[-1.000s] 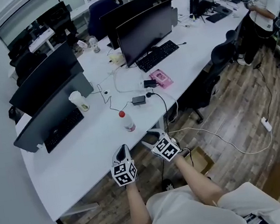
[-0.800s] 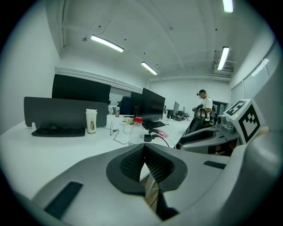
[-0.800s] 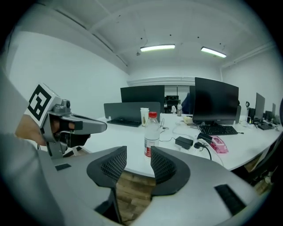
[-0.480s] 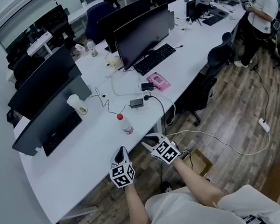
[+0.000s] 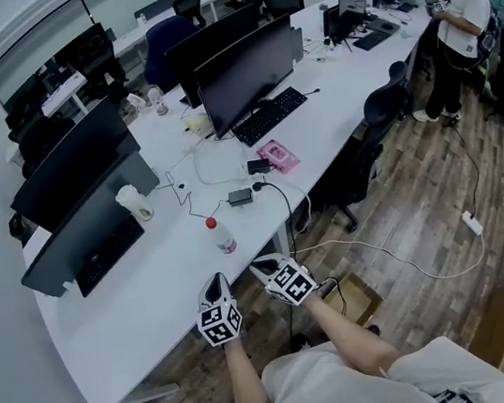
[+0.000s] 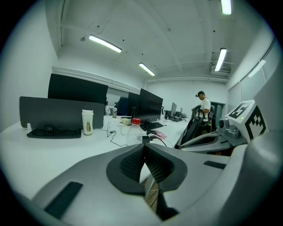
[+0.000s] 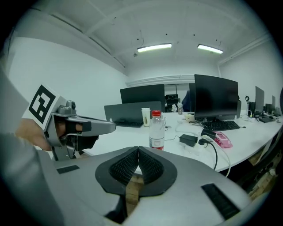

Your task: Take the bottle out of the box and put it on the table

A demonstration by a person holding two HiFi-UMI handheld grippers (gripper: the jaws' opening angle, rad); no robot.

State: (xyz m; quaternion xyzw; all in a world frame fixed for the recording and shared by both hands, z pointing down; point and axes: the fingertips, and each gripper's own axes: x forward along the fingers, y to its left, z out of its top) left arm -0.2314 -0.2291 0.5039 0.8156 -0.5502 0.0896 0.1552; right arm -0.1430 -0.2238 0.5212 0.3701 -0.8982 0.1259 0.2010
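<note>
The bottle (image 5: 221, 236) stands upright on the table (image 5: 143, 294) by its near edge, apart from the left gripper (image 5: 216, 287), jaws pressed together empty, and the right gripper (image 5: 260, 266), jaws just closed on nothing; placement looks complete, leaving only withdrawal.

Grey left gripper (image 5: 216, 284), right gripper (image 5: 261, 264), black-white marker cubes (image 5: 221, 323), white shirt (image 5: 344, 390)

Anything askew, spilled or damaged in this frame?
Nothing spilled or damaged. The bottle stands upright, capped, on the table. The only oddity is a power strip lying loose on the open floor.
</note>
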